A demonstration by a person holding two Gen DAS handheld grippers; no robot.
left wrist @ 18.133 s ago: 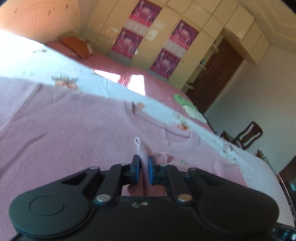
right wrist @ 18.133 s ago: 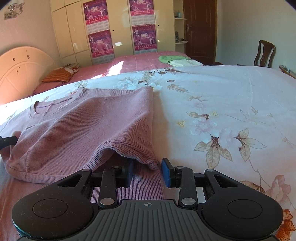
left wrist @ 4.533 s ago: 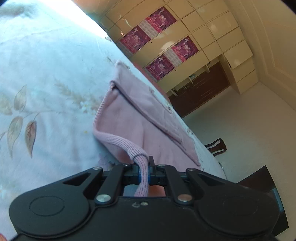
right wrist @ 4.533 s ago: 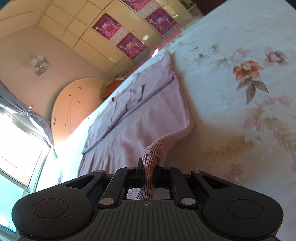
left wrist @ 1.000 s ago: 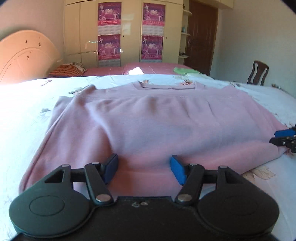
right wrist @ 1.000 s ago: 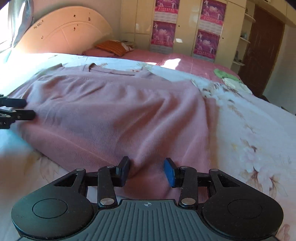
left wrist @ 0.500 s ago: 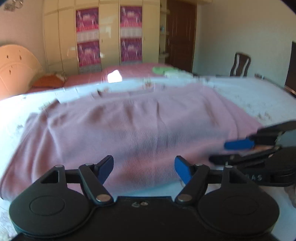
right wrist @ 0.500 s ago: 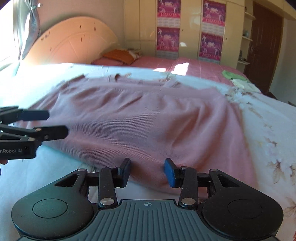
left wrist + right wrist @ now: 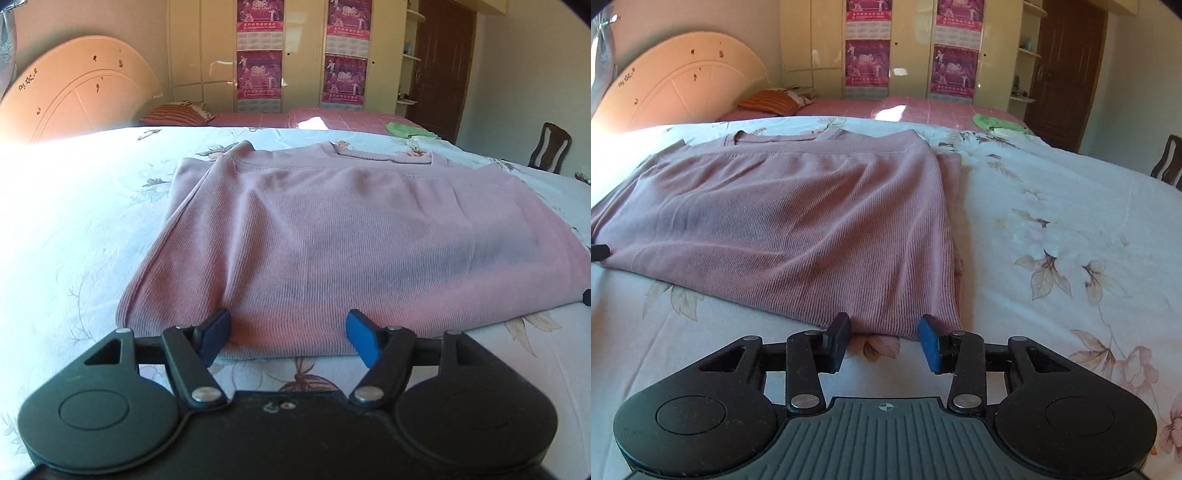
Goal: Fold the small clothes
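A pink knit sweater [image 9: 351, 229] lies folded flat on the floral bedsheet [image 9: 66, 221], neckline at the far side. My left gripper [image 9: 288, 338] is open and empty, its blue pads just at the sweater's near left hem. In the right wrist view the same sweater [image 9: 798, 218] lies ahead, and my right gripper [image 9: 884, 341] is open and empty at its near right corner. A dark tip of the other gripper shows at each view's edge: at the right edge of the left wrist view [image 9: 586, 295], at the left edge of the right wrist view [image 9: 599, 253].
A second bed with a pink cover [image 9: 923, 107] holds a green cloth [image 9: 995, 122] and an orange pillow [image 9: 768, 101]. A curved headboard [image 9: 74, 99] stands at left, wardrobes with posters [image 9: 299, 55] behind, a wooden chair [image 9: 550, 147] at right.
Both grippers have drawn back toward the sweater's near hem and apart from each other; the right gripper has left most of the left view. The sweater lies still. Both stay open.
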